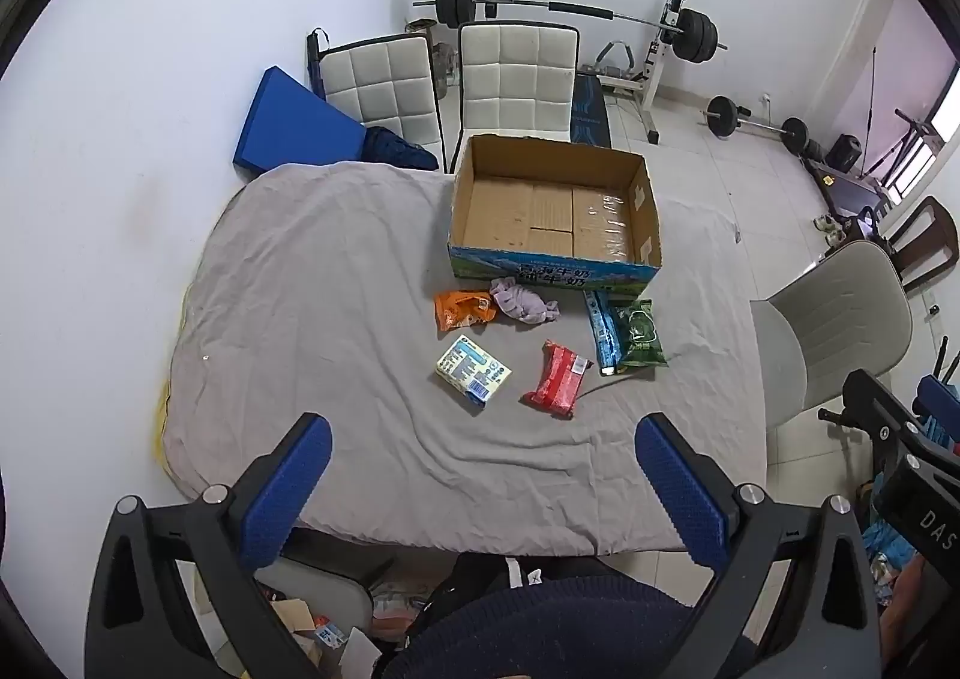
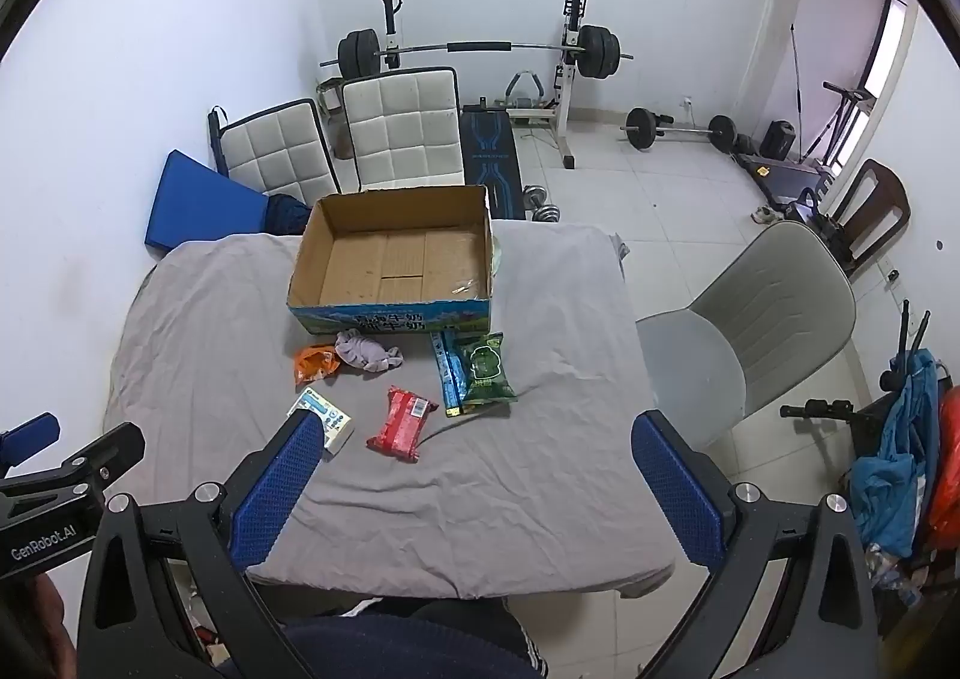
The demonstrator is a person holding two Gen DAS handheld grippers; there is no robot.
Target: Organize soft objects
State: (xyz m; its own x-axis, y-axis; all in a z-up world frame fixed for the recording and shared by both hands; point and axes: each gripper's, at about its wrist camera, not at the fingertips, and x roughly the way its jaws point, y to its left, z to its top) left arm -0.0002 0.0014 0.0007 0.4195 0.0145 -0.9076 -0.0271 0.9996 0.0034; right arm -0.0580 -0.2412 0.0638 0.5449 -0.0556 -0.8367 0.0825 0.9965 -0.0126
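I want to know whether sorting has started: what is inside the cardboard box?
Nothing yet. The box shows only its bare cardboard floor with some clear tape. The strip of floor just behind its near wall is hidden in both views, so something flat there cannot be ruled out.

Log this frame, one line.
stage: pre-grasp | left tool: open, empty | right tool: open, empty | cardboard box: empty | packets, cloth: on grey sheet

Left wrist view: looked steeply down from above the near edge of the grey-sheeted table (image 1: 336, 259), facing the far wall.
Right wrist view: same height, set further right.
Shared: the cardboard box (image 1: 555, 265) (image 2: 390, 313), the packets, 2 white chairs (image 1: 516, 78) (image 2: 402, 126).
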